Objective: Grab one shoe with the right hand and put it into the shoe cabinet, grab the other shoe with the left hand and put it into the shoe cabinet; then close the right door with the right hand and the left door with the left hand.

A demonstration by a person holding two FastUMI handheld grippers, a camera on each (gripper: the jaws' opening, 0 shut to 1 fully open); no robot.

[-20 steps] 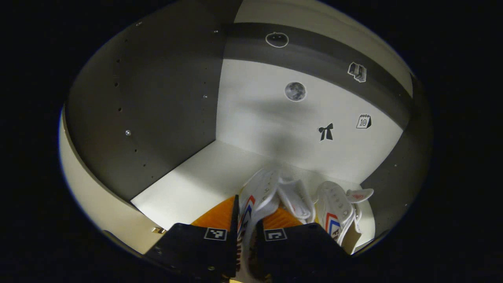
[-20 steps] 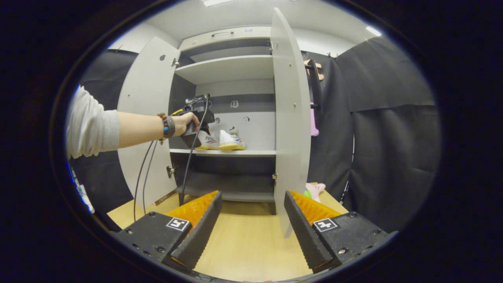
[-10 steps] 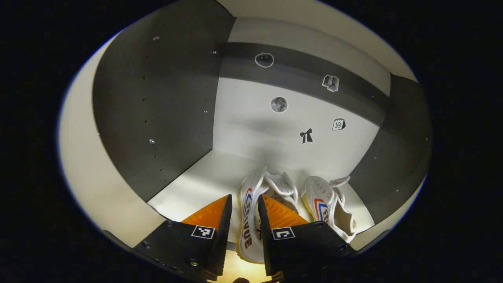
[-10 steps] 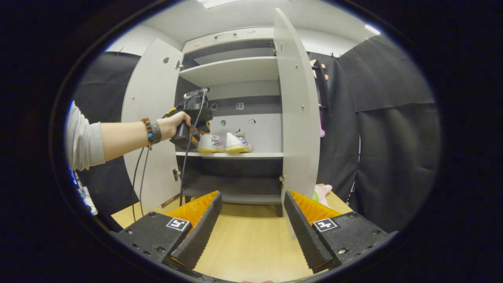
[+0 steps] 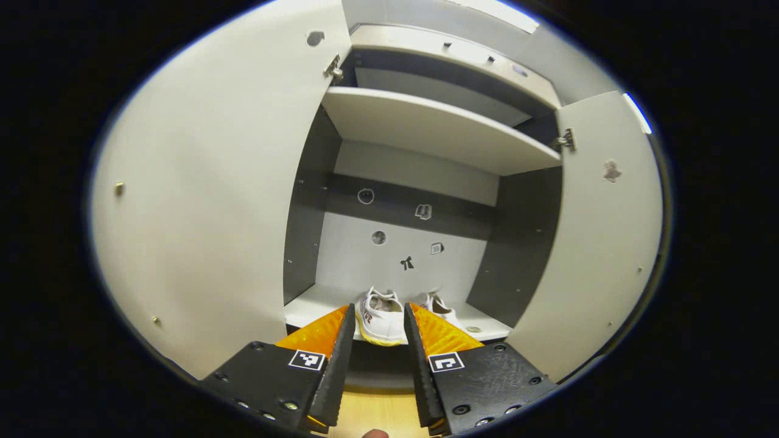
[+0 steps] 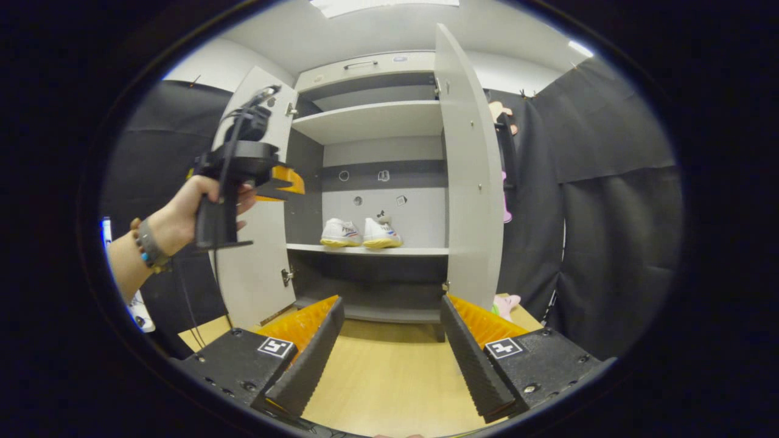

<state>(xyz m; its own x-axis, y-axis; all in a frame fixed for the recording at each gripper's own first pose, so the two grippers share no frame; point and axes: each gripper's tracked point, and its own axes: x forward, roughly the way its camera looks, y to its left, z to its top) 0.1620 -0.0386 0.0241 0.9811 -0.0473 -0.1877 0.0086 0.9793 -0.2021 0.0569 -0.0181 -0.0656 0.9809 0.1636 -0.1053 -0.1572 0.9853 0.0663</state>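
Two white shoes stand side by side on the middle shelf of the shoe cabinet: the left shoe (image 6: 341, 232) (image 5: 380, 316) and the right shoe (image 6: 380, 233) (image 5: 442, 308). Both doors stand wide open, the left door (image 6: 255, 255) (image 5: 207, 201) and the right door (image 6: 471, 182) (image 5: 599, 243). My left gripper (image 5: 378, 313) is open and empty, well in front of the shelf. In the right gripper view a hand holds the left gripper (image 6: 291, 185) up beside the left door. My right gripper (image 6: 391, 299) is open and empty, low over the wooden surface (image 6: 389, 377), facing the cabinet.
An upper shelf (image 6: 371, 118) and a lower compartment (image 6: 371, 286) are bare. A pink soft object (image 6: 505, 302) lies at the foot of the right door. Small items hang behind that door (image 6: 502, 115). Cables trail from the person's hand (image 6: 182, 213).
My left gripper has let go of the left shoe and drawn back out of the cabinet, rising to the left. The shoe stays on the shelf. The right gripper has barely moved.
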